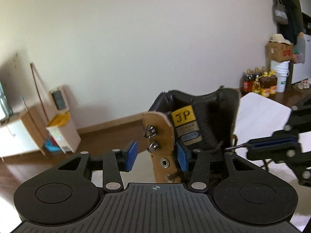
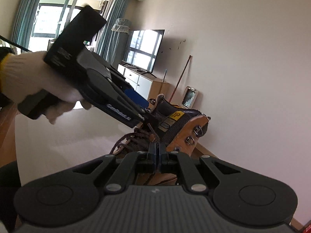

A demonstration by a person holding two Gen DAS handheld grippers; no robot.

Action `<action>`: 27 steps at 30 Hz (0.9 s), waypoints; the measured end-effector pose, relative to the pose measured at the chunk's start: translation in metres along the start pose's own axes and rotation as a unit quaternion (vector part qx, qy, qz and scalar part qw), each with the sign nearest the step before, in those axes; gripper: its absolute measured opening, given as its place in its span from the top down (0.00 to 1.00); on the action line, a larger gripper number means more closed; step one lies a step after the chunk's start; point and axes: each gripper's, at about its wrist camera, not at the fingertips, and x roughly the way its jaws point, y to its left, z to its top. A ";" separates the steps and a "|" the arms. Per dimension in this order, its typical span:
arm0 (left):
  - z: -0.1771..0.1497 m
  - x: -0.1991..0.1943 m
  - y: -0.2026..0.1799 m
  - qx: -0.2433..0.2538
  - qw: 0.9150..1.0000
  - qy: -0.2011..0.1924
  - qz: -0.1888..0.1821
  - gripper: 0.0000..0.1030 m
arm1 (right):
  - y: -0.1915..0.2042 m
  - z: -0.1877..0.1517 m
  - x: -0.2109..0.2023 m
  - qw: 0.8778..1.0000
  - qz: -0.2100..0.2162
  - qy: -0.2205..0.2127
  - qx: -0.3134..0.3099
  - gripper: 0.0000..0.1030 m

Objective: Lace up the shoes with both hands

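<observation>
The right gripper (image 2: 156, 152) is pinching the dark lace (image 2: 150, 129) with its pads squeezed tight together, sitting just in front of the boot (image 2: 180, 124), and the lace is running up from there toward the tongue. The left gripper (image 1: 156, 155) is standing spread wide, its pads straddling the boot's tan eyelet flap (image 1: 161, 141) without clamping it as far as the left wrist view is showing. A white-gloved hand (image 2: 37, 77) is holding that left tool, coming in from above the boot's collar. The boot itself is sitting on a white table (image 1: 260, 112), upper hooks (image 1: 150, 132) and the eyelets below them looking bare on that flap, while lower down the lace is already crossing in a bunch. How far the lacing is really along is hard to call. Risk-wise: the lace tip is looking thin, so it could be slipping out of the right pads if pulled hard, and the unclamped flap could be flopping away, making the boot tip on the table.
</observation>
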 end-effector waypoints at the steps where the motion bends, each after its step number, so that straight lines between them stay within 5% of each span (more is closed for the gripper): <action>1: 0.000 0.000 0.007 -0.013 1.000 0.002 -0.018 0.65 | 0.001 0.001 -0.001 1.000 0.001 0.000 -0.002 0.96; 7: -0.007 0.000 0.043 -0.075 0.992 0.007 -0.100 0.74 | 0.013 0.014 0.017 0.999 -0.004 0.007 -0.043 0.96; 12: -0.017 0.014 0.080 -0.160 0.972 0.012 -0.174 0.74 | 0.024 0.024 0.046 0.995 -0.030 0.032 -0.085 0.96; 18: -0.027 0.027 0.101 -0.229 0.949 0.017 -0.215 0.71 | 0.038 0.027 0.070 0.986 -0.051 0.064 -0.148 0.96; 27: -0.033 0.035 0.116 -0.262 0.937 0.006 -0.233 0.69 | 0.056 0.028 0.089 0.966 -0.069 0.093 -0.229 0.96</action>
